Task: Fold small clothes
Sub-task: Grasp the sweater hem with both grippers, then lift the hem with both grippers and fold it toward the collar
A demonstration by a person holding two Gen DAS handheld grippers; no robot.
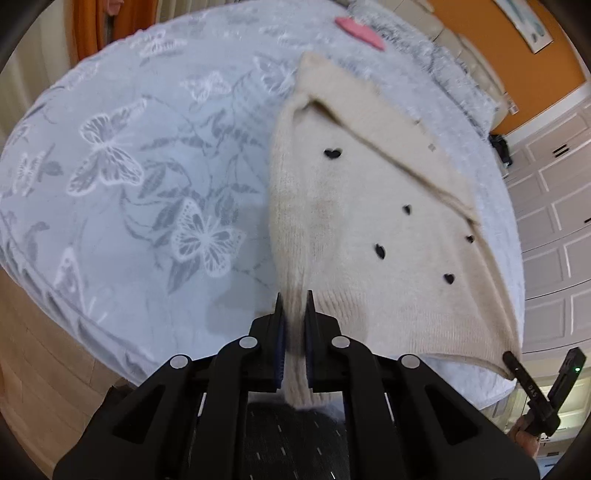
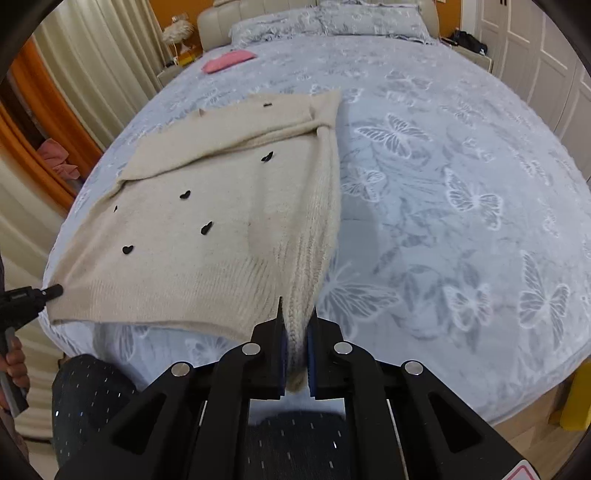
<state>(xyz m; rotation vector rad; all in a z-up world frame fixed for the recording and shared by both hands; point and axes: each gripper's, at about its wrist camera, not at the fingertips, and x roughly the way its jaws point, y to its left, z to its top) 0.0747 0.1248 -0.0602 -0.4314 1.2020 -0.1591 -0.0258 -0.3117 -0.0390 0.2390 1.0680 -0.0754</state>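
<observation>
A cream knit sweater [image 1: 369, 206] with small black hearts lies on the bed, with its sleeves folded across the top. It also shows in the right wrist view [image 2: 207, 206]. My left gripper [image 1: 294, 306] is shut on the sweater's bottom hem at one corner, at the bed's near edge. My right gripper [image 2: 297, 314] is shut on the other bottom corner, where the knit bunches between the fingers. Each gripper shows in the other's view, the right one [image 1: 511, 360] and the left one [image 2: 51, 291], both at the hem.
The bed [image 2: 461, 166] has a grey-blue cover with white butterflies. A pink item [image 2: 227, 61] lies near the pillows [image 2: 332, 22] at the head. Curtains [image 2: 92, 66] hang on the left, white closet doors [image 1: 554, 206] stand beside the bed, and my dark-trousered legs [image 2: 92, 398] are at the foot.
</observation>
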